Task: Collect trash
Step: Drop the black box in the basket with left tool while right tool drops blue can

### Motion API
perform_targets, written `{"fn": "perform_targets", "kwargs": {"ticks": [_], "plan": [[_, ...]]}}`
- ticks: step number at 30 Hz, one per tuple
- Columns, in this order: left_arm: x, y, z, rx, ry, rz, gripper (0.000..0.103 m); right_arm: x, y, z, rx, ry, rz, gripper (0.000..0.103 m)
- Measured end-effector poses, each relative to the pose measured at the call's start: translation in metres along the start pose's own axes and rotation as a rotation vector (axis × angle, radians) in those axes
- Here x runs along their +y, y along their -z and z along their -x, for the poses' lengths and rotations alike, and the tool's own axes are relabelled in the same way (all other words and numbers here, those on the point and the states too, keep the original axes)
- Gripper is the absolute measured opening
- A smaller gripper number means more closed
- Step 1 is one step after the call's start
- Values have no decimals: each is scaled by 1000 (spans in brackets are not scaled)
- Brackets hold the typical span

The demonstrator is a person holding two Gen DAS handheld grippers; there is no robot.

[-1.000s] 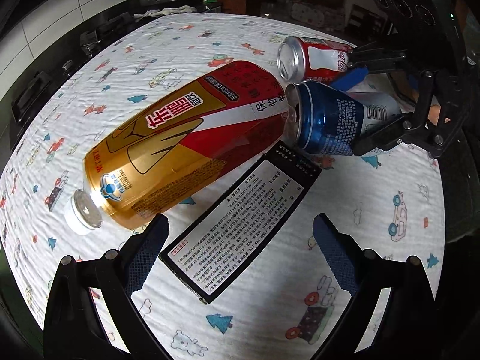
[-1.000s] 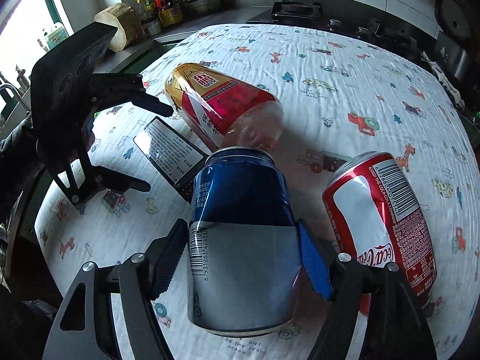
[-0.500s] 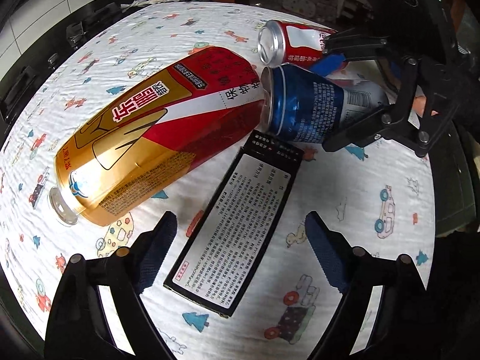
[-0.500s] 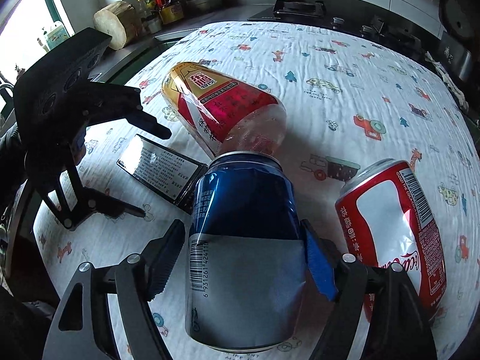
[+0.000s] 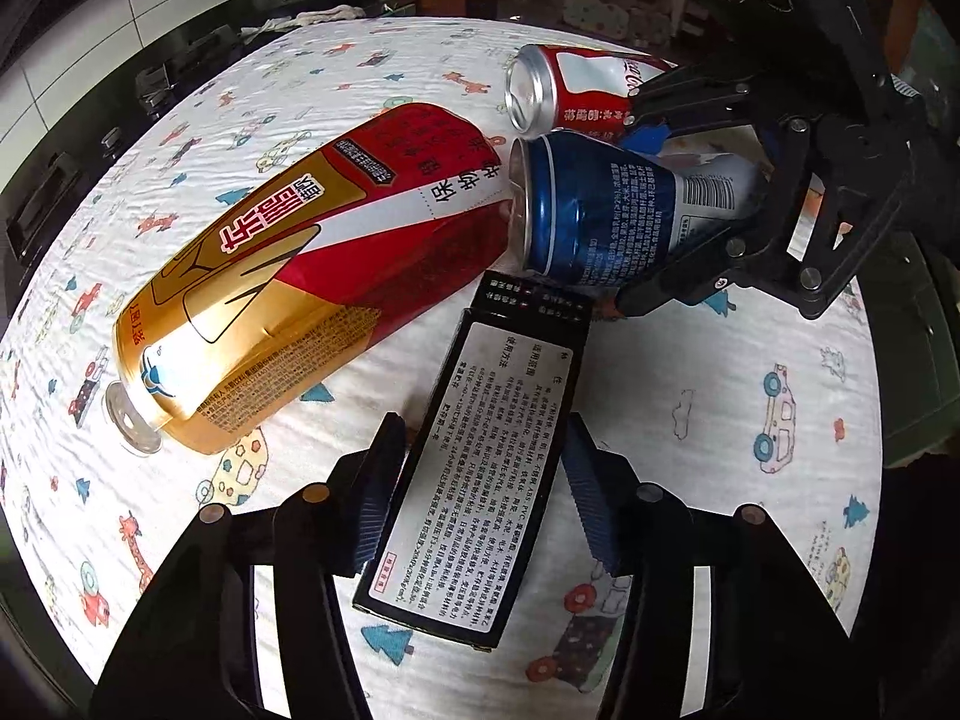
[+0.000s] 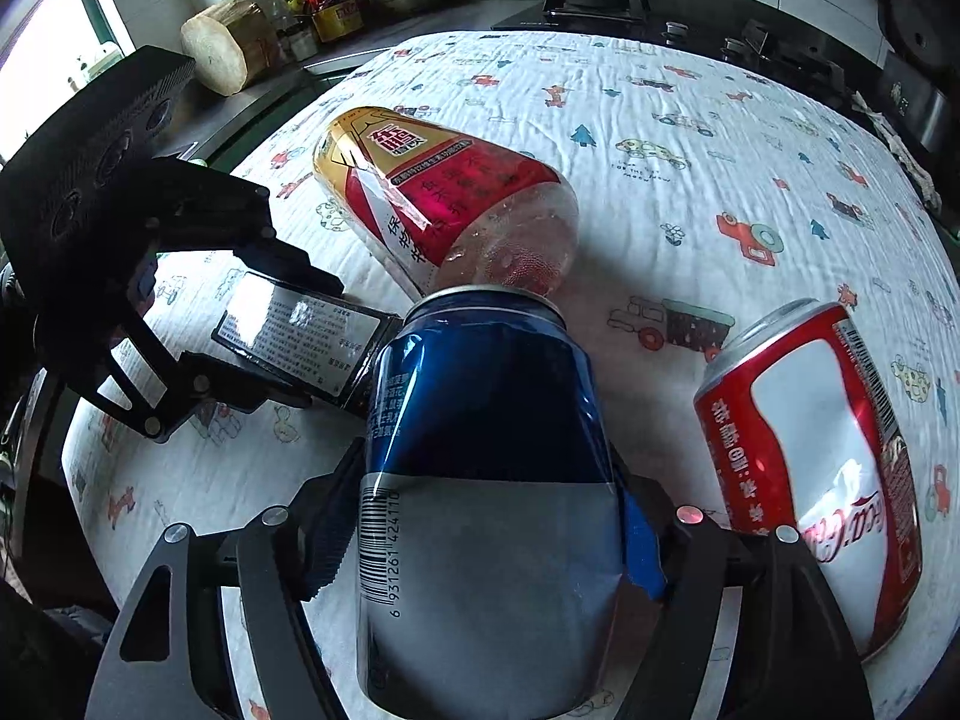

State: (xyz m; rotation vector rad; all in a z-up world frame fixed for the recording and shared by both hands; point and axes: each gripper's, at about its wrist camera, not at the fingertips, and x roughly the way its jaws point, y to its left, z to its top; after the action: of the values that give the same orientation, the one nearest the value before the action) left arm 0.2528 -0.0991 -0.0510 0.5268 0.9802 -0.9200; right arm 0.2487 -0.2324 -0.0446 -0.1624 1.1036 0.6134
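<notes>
A flat black box (image 5: 510, 396) with a white printed label lies on the cartoon-print tablecloth (image 5: 750, 420). My left gripper (image 5: 480, 438) is shut on it, a pad pressed to each long side; from the right wrist the left gripper (image 6: 318, 348) shows at the end of the box (image 6: 294, 330). My right gripper (image 6: 486, 498) grips a dented blue and silver can (image 6: 486, 408), jaws closing tighter. The blue can (image 5: 588, 210) touches the base of a large gold and red plastic bottle (image 5: 288, 276) lying on its side. A dented red cola can (image 6: 810, 450) lies beside it.
The big bottle (image 6: 432, 192) fills the middle of the cloth. A stove top (image 6: 594, 0), several sauce bottles (image 6: 324, 6) and a round wooden block (image 6: 222, 42) stand on the counter behind the table. The cloth's edge falls away close below both grippers.
My left gripper's fingers have drawn in from wide open and now clamp the black box. The right gripper has kept hold of the blue can in about the same spot.
</notes>
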Motion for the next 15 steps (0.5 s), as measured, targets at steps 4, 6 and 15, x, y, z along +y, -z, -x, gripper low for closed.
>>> {"fn": "perform_targets", "kwargs": {"ticks": [4, 6, 15], "plan": [[-5, 9, 11, -26, -20, 40, 50, 11, 1, 8, -24, -4, 9, 70], [-7, 16, 20, -44, -31, 76, 50, 18, 1, 13, -38, -10, 12, 70], [-6, 75, 80, -124, -147, 283, 49, 71, -9, 28, -83, -55, 78, 70]]}}
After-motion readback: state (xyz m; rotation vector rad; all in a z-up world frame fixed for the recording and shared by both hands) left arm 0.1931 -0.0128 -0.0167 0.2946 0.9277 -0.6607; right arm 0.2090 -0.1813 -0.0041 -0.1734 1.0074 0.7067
